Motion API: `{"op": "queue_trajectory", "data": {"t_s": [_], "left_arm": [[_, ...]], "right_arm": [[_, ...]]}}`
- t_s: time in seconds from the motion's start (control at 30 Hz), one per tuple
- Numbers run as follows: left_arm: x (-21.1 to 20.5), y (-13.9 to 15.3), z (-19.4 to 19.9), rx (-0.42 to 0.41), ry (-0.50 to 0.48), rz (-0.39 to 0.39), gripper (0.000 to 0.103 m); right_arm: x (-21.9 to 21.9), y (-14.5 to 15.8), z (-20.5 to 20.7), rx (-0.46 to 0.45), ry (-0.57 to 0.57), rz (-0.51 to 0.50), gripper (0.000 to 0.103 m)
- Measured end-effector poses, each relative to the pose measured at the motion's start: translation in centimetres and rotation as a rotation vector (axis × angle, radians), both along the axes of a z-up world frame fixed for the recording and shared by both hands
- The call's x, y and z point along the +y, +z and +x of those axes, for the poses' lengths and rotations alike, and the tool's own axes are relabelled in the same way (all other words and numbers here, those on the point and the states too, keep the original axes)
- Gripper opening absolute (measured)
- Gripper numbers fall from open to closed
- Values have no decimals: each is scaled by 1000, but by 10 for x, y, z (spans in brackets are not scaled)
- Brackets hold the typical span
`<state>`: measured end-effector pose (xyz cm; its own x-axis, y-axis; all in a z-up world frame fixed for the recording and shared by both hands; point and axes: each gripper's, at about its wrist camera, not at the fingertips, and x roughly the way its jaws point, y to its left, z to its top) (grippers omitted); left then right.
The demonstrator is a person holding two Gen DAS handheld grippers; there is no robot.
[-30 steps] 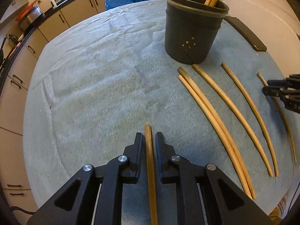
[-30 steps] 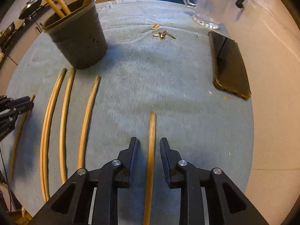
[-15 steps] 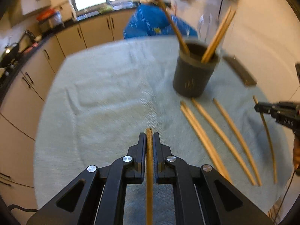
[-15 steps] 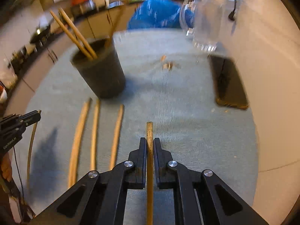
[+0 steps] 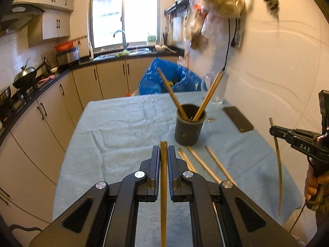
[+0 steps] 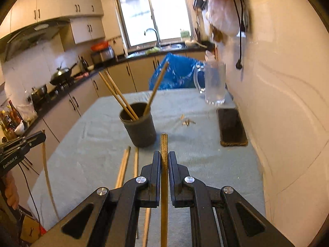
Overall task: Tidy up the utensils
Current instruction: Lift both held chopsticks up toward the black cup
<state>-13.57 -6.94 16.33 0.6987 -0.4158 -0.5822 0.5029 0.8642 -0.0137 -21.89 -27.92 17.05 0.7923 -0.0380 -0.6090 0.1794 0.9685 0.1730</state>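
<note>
My left gripper [image 5: 163, 150] is shut on a wooden chopstick [image 5: 163, 185], held well above the table. My right gripper [image 6: 164, 154] is shut on another chopstick [image 6: 164, 195], also lifted. Each gripper shows in the other's view: the right gripper [image 5: 272, 129] at the right edge with its chopstick hanging down, the left gripper [image 6: 43, 136] at the left edge likewise. A dark utensil cup [image 5: 189, 127] [image 6: 139, 129] stands ahead with three chopsticks leaning in it. Loose chopsticks [image 5: 205, 168] [image 6: 123, 166] lie on the cloth in front of the cup.
A blue-grey cloth [image 5: 123, 127] covers the table. A black phone [image 6: 231, 126] lies near the wall at the right, a glass mug [image 6: 213, 82] behind it. A blue bag [image 5: 164, 80] sits past the far edge. Kitchen cabinets [image 5: 41, 113] run along the left.
Both grippers closed on a chopstick each and rose from the cloth, tilting up so the kitchen beyond the table has come into view.
</note>
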Motion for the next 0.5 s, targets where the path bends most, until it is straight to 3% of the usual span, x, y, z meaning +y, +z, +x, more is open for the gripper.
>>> {"op": "queue_trajectory", "data": {"t_s": [0.3, 0.5], "left_arm": [[13, 25, -26, -38, 2, -101, 7], [12, 42, -30, -72, 0, -145, 7]], "right_arm": [[5, 24, -23, -133, -32, 6, 7], [1, 27, -19, -167, -38, 36, 7]]}}
